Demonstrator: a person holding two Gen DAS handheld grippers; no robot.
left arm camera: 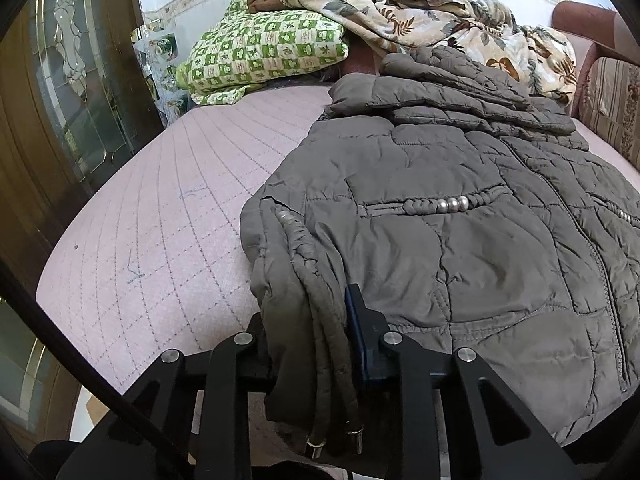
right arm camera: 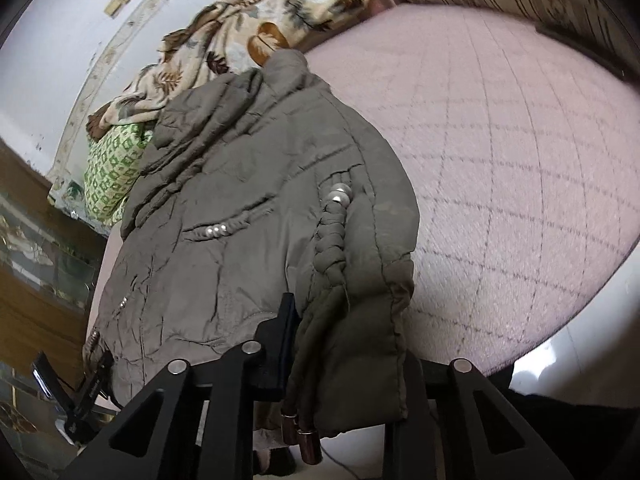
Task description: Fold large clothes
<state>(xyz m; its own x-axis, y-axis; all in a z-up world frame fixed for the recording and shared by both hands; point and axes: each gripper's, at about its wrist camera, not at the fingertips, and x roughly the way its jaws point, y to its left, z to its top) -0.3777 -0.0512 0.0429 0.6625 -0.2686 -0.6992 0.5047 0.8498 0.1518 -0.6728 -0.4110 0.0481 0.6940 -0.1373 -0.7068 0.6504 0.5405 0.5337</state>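
Note:
A large grey-brown quilted jacket (left arm camera: pixel 460 208) lies spread on a pink quilted bed (left arm camera: pixel 160 208), its hood toward the far end. My left gripper (left arm camera: pixel 308 340) is shut on the jacket's near left hem corner, with drawstrings hanging down between the fingers. In the right wrist view the same jacket (right arm camera: pixel 240 200) lies on the bed (right arm camera: pixel 500 140), and my right gripper (right arm camera: pixel 344 344) is shut on its near right hem corner, cord ends dangling below. The left gripper shows small at the lower left of that view (right arm camera: pixel 92 384).
A green checked pillow (left arm camera: pixel 264 48) and a leaf-print blanket (left arm camera: pixel 460 28) lie at the bed's far end. A dark wooden door with glass (left arm camera: pixel 72 80) stands on the left. A striped sofa arm (left arm camera: pixel 612 92) is on the right.

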